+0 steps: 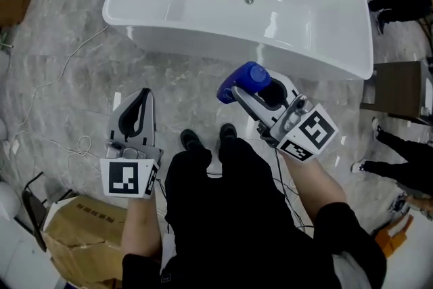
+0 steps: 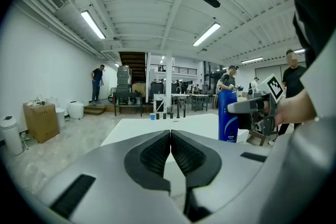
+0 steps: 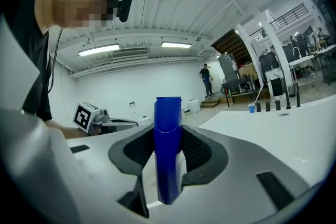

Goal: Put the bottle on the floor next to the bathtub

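A blue bottle (image 1: 245,80) stands upright between the jaws of my right gripper (image 1: 249,93), which is shut on it just in front of the white bathtub (image 1: 169,10). In the right gripper view the blue bottle (image 3: 168,149) fills the gap between the two dark pads. The left gripper view shows the blue bottle (image 2: 228,115) off to the right, above the bathtub (image 2: 157,126) rim. My left gripper (image 1: 140,103) hangs over the grey floor to the left, its jaws closed together with nothing between them; the left gripper (image 2: 170,139) tips meet.
A cardboard box (image 1: 81,230) sits at the lower left by my leg. A cable (image 1: 64,71) trails over the marbled floor left of the tub. A dark stool (image 1: 400,88) and another person's legs (image 1: 399,166) are at the right. My shoes (image 1: 206,140) stand close to the tub.
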The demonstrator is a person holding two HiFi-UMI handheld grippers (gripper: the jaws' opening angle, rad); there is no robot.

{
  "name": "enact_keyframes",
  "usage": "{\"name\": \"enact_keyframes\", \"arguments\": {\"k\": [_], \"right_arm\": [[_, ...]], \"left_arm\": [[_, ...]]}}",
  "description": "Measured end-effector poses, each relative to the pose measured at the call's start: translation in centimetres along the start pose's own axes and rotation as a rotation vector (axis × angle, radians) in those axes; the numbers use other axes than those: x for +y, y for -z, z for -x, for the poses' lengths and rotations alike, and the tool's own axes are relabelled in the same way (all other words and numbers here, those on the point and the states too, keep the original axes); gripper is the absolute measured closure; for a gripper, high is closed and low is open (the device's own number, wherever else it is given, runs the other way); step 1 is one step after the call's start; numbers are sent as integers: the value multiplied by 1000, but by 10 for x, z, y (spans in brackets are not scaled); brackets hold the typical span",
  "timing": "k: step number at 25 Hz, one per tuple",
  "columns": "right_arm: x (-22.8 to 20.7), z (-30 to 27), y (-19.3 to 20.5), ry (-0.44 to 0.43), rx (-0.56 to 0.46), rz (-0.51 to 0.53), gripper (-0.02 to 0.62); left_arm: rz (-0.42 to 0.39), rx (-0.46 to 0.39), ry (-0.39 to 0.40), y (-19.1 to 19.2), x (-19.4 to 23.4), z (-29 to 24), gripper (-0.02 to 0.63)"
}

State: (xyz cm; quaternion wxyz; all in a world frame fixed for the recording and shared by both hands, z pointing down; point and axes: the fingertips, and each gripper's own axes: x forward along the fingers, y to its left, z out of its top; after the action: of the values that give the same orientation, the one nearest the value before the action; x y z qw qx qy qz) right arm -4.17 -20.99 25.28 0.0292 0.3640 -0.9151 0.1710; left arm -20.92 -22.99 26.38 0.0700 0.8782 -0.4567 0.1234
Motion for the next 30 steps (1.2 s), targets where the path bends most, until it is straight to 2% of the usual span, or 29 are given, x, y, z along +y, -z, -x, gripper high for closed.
{"name": "enact_keyframes", "arguments": {"k": [5, 17, 30], "right_arm": [[-45, -8, 78, -8, 51, 23, 428], [-157, -80, 244, -10, 87, 49, 428], [-247, -136, 417, -59, 141, 117, 428]], "left_arm": [[12, 20, -1, 76, -11, -40, 589], [105, 29, 56, 245, 13, -155, 589], [32, 20, 99, 383, 19, -244, 589]]}}
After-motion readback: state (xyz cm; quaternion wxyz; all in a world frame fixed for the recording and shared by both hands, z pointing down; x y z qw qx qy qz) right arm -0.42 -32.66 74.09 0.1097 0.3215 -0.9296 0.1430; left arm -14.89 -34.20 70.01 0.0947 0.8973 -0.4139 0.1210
